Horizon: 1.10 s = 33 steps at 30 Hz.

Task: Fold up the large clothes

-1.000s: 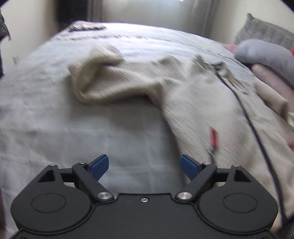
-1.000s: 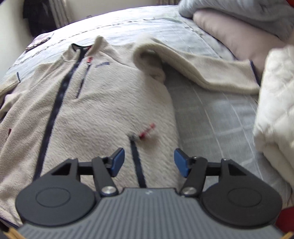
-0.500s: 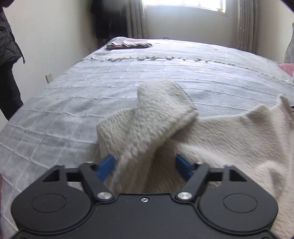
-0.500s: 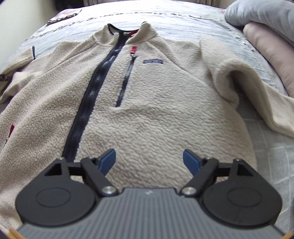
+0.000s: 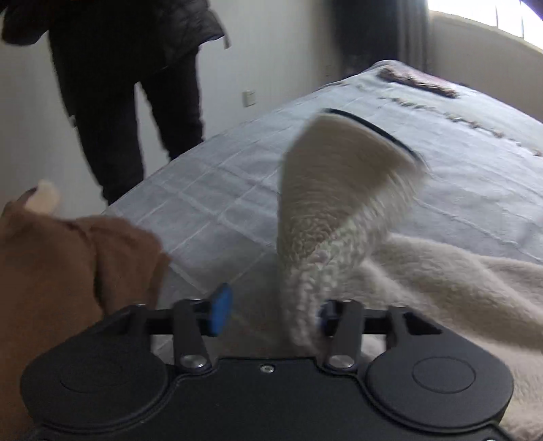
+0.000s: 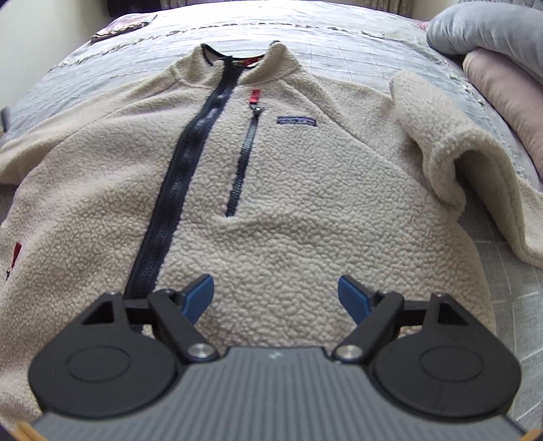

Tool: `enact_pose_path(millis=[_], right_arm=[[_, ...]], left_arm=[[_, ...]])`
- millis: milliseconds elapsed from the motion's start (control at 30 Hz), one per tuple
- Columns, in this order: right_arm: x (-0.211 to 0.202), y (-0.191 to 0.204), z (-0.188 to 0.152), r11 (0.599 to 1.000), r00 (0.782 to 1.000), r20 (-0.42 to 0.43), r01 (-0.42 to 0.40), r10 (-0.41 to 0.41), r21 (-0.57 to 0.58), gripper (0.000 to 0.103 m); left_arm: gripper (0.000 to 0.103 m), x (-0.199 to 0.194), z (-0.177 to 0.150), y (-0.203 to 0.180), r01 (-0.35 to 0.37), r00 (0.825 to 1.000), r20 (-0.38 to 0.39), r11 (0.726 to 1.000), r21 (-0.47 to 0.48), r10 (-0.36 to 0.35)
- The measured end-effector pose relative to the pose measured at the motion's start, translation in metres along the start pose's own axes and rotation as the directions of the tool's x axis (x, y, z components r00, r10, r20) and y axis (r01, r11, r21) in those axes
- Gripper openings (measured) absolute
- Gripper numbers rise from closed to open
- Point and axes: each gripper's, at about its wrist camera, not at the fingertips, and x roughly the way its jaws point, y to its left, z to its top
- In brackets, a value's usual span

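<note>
Left wrist view: cream fleece sleeve (image 5: 325, 210) raised between left gripper (image 5: 271, 310) jaws, just opened further, gap visible. Right gripper (image 6: 275, 293) jaws apart over cream fleece zip jacket (image 6: 288, 210), spread on grey quilted bed (image 6: 339, 30).

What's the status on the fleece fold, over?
Left gripper jaws apart, just reopening, sleeve between them. Right gripper open above fleece jacket. Other sleeve bunched.
</note>
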Motion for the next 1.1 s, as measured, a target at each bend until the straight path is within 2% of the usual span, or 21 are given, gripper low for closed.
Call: enact_pose_path(millis=[33, 100, 133, 267, 333, 400, 467, 533, 600, 700, 767, 867, 933, 1000, 1033, 1100], right_arm=[[-0.002, -0.005, -0.001, 1.0, 1.0, 0.0, 0.003, -0.003, 0.008, 0.08], [-0.009, -0.014, -0.001, 1.0, 1.0, 0.005, 0.01, -0.01, 0.019, 0.081], [-0.013, -0.019, 0.0, 1.0, 1.0, 0.013, 0.015, -0.015, 0.024, 0.083], [-0.031, -0.047, 0.0, 0.996, 0.997, 0.054, 0.051, -0.056, 0.078, 0.087], [-0.041, -0.065, -0.003, 0.992, 0.995, 0.067, 0.071, -0.079, 0.108, 0.088], [-0.052, -0.087, -0.006, 0.987, 0.991, 0.08, 0.098, -0.109, 0.129, 0.089], [-0.065, -0.114, -0.007, 0.977, 0.981, 0.101, 0.148, -0.164, 0.156, 0.09], [-0.074, -0.144, -0.006, 0.96, 0.969, 0.112, 0.194, -0.219, 0.203, 0.093], [-0.08, -0.183, -0.005, 0.932, 0.96, 0.117, 0.209, -0.253, 0.297, 0.094], [-0.073, -0.226, -0.001, 0.891, 0.958, 0.119, 0.193, -0.263, 0.411, 0.094], [-0.059, -0.249, 0.006, 0.856, 0.952, 0.107, 0.206, -0.288, 0.474, 0.094], [-0.029, -0.28, 0.008, 0.763, 0.957, 0.055, 0.192, -0.285, 0.617, 0.094], [-0.004, -0.293, 0.008, 0.718, 0.968, 0.03, 0.165, -0.25, 0.677, 0.094], [0.022, -0.301, 0.008, 0.676, 0.97, 0.006, 0.165, -0.243, 0.718, 0.094], [0.033, -0.303, 0.007, 0.657, 0.966, -0.001, 0.175, -0.257, 0.734, 0.093], [0.041, -0.299, 0.007, 0.649, 0.934, 0.038, 0.217, -0.354, 0.729, 0.09]], left_arm=[[0.077, 0.002, -0.003, 0.004, -0.076, 0.997, 0.012, 0.997, -0.012, 0.076], [0.078, 0.002, -0.007, 0.007, -0.189, 0.982, 0.019, 0.982, 0.003, 0.189], [0.078, 0.002, -0.007, 0.007, -0.216, 0.976, 0.012, 0.976, 0.013, 0.216], [0.078, -0.021, -0.007, -0.001, -0.1, 0.995, 0.006, 0.994, 0.04, 0.1], [0.084, -0.04, -0.01, -0.021, 0.004, 1.0, 0.004, 0.997, 0.071, -0.004], [0.089, -0.063, -0.015, -0.045, 0.12, 0.993, -0.01, 0.986, 0.116, -0.119], [0.091, -0.091, -0.022, -0.076, 0.246, 0.969, -0.028, 0.953, 0.175, -0.246], [0.094, -0.119, -0.031, -0.106, 0.35, 0.936, -0.052, 0.905, 0.24, -0.348], [0.097, -0.147, -0.042, -0.135, 0.435, 0.898, -0.073, 0.852, 0.29, -0.434], [0.1, -0.19, -0.066, -0.177, 0.56, 0.823, -0.126, 0.752, 0.349, -0.554], [0.1, -0.206, -0.079, -0.197, 0.619, 0.778, -0.162, 0.696, 0.364, -0.607], [0.1, -0.221, -0.099, -0.224, 0.683, 0.719, -0.189, 0.63, 0.37, -0.669], [0.1, -0.226, -0.11, -0.239, 0.709, 0.689, -0.188, 0.599, 0.371, -0.699], [0.1, -0.23, -0.121, -0.251, 0.728, 0.667, -0.185, 0.578, 0.369, -0.722], [0.1, -0.228, -0.124, -0.256, 0.734, 0.661, -0.191, 0.573, 0.364, -0.726], [0.1, -0.223, -0.13, -0.267, 0.737, 0.663, -0.209, 0.576, 0.353, -0.719]])
